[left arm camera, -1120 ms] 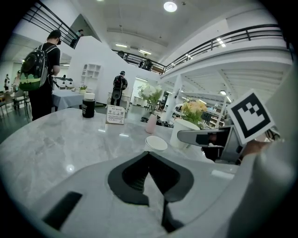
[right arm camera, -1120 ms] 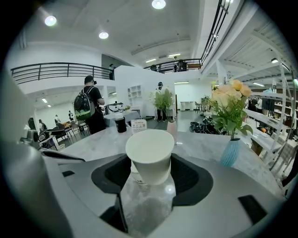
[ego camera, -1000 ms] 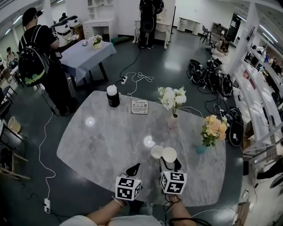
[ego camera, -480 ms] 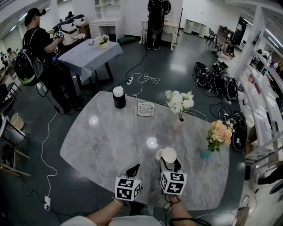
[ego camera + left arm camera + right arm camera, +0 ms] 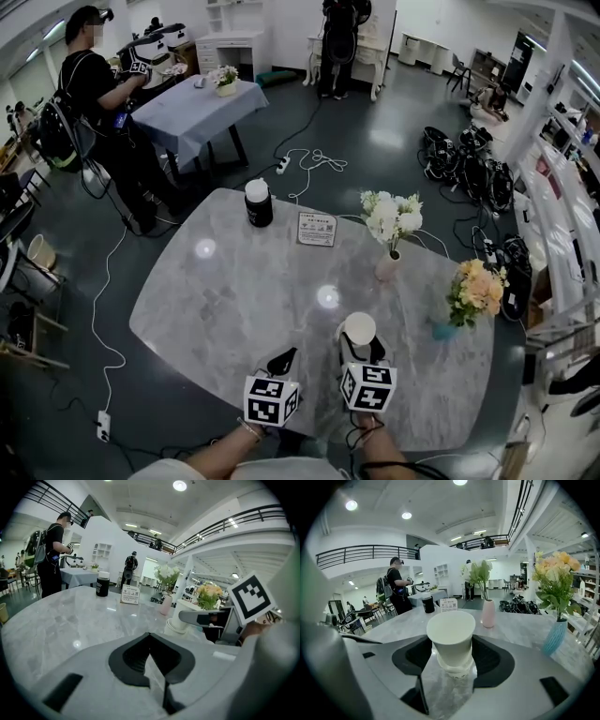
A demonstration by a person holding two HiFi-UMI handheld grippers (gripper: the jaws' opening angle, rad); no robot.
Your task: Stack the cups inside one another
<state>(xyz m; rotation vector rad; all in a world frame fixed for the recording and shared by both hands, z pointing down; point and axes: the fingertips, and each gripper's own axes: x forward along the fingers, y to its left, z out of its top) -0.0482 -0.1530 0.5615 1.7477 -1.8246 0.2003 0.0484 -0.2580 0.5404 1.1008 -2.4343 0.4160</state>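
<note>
right claw (image 5: 450, 660) clamps top cup (image 5: 451, 634), nested.

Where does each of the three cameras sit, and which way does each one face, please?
Head view: on the person's head, looking steeply down at the marble table; both forearms, the left hand-held gripper and right hand-held gripper show.
Left gripper view: riding that gripper, looking along its shut jaws across the table toward the black jar.
Right gripper view: riding that gripper, looking along jaws closed on the top cup, toward the pink vase.
Shared: both gripper views show the black jar and pink vase.
</note>
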